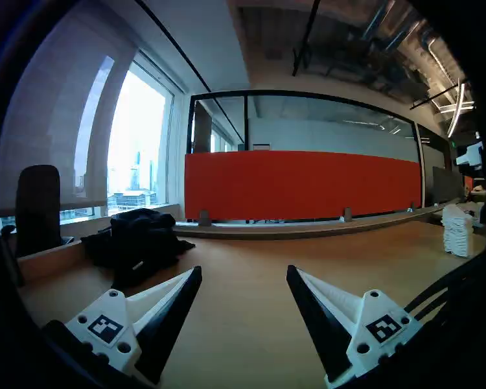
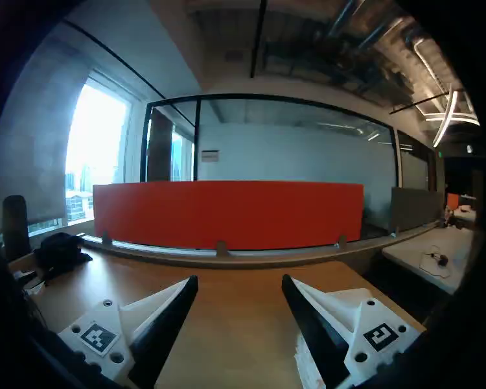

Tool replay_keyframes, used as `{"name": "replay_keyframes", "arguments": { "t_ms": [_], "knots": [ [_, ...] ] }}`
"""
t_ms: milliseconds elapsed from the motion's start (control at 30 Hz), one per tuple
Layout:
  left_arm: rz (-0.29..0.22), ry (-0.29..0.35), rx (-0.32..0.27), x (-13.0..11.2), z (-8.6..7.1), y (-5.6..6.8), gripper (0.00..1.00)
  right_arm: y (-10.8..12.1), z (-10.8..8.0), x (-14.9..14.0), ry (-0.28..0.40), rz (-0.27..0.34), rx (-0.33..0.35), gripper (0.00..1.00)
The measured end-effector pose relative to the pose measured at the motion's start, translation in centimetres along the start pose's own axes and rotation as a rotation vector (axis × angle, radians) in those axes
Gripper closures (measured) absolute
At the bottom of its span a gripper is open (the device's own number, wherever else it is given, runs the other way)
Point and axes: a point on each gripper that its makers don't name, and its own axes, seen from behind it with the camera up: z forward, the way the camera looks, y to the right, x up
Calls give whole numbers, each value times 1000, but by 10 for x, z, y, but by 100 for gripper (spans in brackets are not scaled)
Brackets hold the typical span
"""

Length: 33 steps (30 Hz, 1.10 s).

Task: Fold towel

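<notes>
In the left gripper view a stack of folded white towels [image 1: 457, 230] stands at the far right of the wooden desk [image 1: 256, 292]. My left gripper [image 1: 244, 272] hangs open above the bare desk, well left of the stack, with nothing between its fingers. In the right gripper view my right gripper [image 2: 240, 280] is open too, held over the wooden desk [image 2: 243, 311]. The edge of a white towel stack [image 2: 306, 363] peeks out under its right finger [image 2: 321, 324], low at the bottom of the view. Neither finger touches cloth.
A black bag [image 1: 139, 241] lies on the desk's left side, also seen far left as the black bag [image 2: 58, 251]. An orange divider screen [image 1: 301, 185] runs along the desk's back edge. A dark chair back [image 1: 37, 207] stands left. Another desk [image 2: 437, 253] with a cable lies right.
</notes>
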Motion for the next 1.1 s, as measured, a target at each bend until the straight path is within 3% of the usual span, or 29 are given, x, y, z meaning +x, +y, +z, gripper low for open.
{"name": "replay_keyframes", "arguments": {
  "t_ms": [267,567,1100],
  "knots": [
    [1,0,0,0,0,0,3,8,2,-9,43,0,2,0],
    [0,0,0,0,0,0,3,18,3,-49,59,-6,-7,0],
    [0,0,0,0,0,1,3,21,6,-112,56,52,-12,0]
  ]
}}
